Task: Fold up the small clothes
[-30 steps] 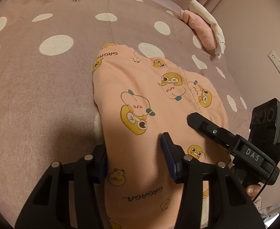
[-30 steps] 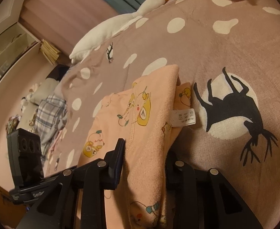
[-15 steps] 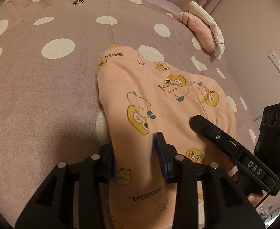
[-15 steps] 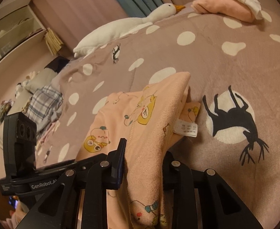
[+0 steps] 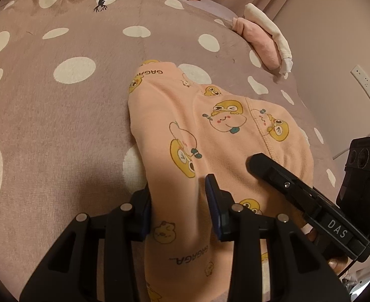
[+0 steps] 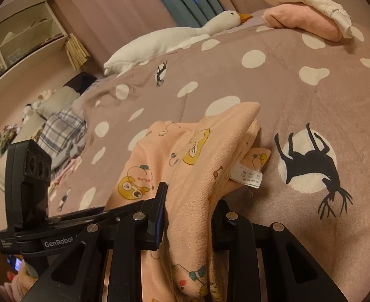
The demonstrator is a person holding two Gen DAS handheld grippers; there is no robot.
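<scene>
On the spotted blanket (image 5: 59,115), near its middle, lies our peach garment (image 5: 217,130). We clamp its near edge in the left gripper (image 5: 177,201) and the right gripper (image 6: 188,216), the far end apparently resting on the blanket.
</scene>
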